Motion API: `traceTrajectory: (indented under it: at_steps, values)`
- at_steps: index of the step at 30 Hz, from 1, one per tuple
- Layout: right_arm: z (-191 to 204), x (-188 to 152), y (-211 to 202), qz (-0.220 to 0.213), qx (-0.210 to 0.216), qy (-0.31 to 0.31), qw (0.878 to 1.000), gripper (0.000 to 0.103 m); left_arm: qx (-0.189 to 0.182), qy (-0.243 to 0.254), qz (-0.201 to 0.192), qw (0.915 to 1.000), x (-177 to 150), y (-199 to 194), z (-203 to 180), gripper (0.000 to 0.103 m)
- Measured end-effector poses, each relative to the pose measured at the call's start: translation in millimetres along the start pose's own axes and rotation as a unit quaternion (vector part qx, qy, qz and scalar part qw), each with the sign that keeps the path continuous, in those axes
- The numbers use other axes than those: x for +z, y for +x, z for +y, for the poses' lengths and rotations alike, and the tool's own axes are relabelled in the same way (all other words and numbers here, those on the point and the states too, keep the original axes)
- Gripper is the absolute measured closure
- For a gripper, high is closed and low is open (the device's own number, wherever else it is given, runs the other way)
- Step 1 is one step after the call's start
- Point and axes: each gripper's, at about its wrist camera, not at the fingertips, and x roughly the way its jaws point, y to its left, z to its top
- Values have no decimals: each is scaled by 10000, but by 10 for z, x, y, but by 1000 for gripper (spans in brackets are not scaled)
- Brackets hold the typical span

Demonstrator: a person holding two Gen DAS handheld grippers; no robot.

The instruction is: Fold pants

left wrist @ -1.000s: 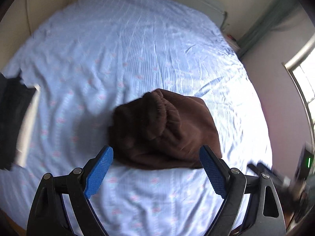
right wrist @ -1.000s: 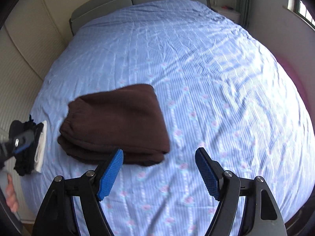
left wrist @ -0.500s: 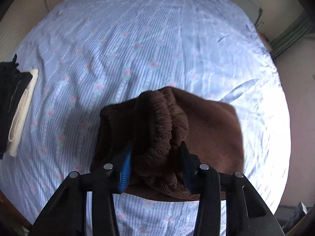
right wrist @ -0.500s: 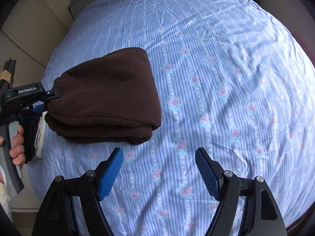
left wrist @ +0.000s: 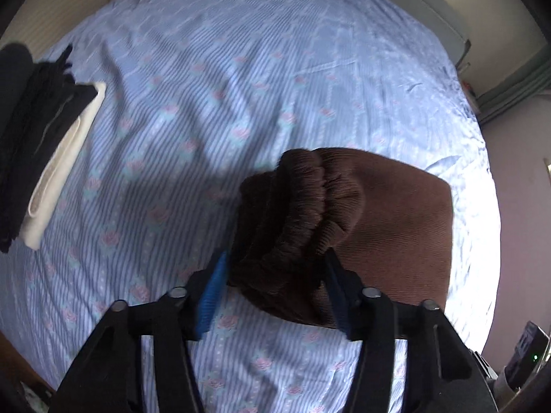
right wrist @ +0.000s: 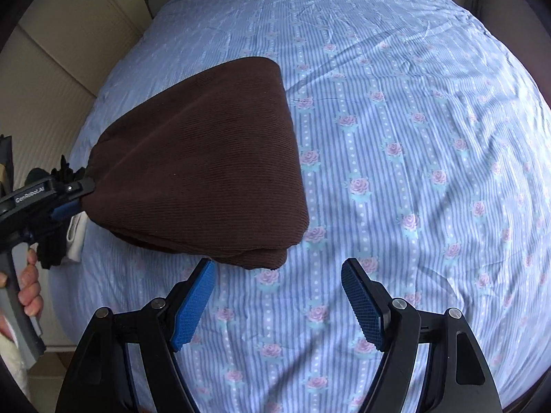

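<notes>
Left gripper (left wrist: 275, 292) has just eased wider, its pads flanking the brown pants (right wrist: 203, 158) waistband – the folded bundle slid left across the bed (right wrist: 430, 137). Right gripper (right wrist: 279, 299) hangs spread, empty – near the fold's edge.

Loads of open bed (right wrist: 430, 137) right of the folded brown pants (right wrist: 206, 158), nothing but sheet there. The left side is tighter: a stack of dark and cream clothes (left wrist: 44, 151) sits near the bed's edge, with a clear strip of sheet between it and the pants. Headboard (left wrist: 423, 10) closes the far end.
</notes>
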Motion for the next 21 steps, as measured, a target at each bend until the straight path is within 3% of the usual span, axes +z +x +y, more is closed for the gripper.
traceTrajectory:
  at_steps: [5, 10, 11, 12, 15, 21]
  values:
    - [59, -55, 68, 154, -98, -158, 9997, 27, 37, -182, 108, 9998, -36, 192, 99, 23]
    - [-22, -95, 132, 287, -250, -114, 9992, 27, -183, -467, 367, 9981, -53, 419, 149, 24]
    - [-46, -96, 146, 310, -284, -95, 9991, 27, -293, -548, 409, 9972, -56, 453, 152, 30]
    - [-71, -95, 166, 334, -316, -86, 9989, 27, -396, -597, 441, 9965, -60, 461, 153, 48]
    - [-109, -97, 242, 423, -374, -85, 9984, 27, -662, -787, 480, 9935, -15, 304, 55, 63]
    - [-147, -64, 472, 610, -148, 138, 9979, 27, -1484, -507, -20, 9876, 277, -401, -472, 68]
